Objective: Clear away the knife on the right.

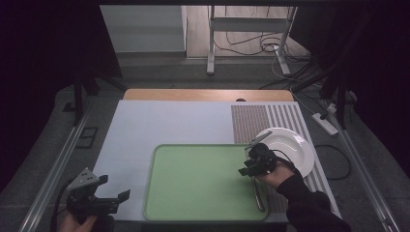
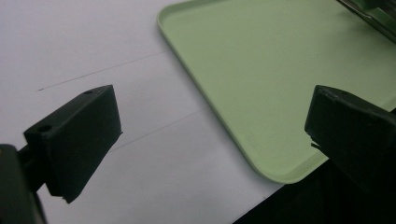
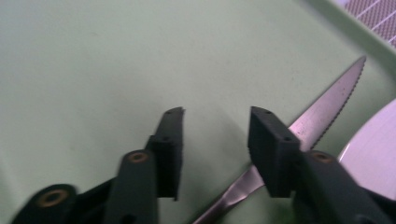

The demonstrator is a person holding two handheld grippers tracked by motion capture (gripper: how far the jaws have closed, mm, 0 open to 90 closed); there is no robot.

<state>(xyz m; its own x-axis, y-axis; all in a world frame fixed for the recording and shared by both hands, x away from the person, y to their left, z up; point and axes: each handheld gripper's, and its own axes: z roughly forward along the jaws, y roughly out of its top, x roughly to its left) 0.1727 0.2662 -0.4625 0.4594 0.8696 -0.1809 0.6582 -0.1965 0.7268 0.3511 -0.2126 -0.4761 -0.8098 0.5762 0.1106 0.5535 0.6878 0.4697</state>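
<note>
Right gripper view shows the right gripper (image 3: 215,140) released, jaws apart over a serrated knife (image 3: 327,107) lying on the green tray (image 3: 93,70) beside the white plate (image 3: 373,149), handle cut off; high view adds the left gripper (image 1: 113,191), also released, off the tray's left.
</note>
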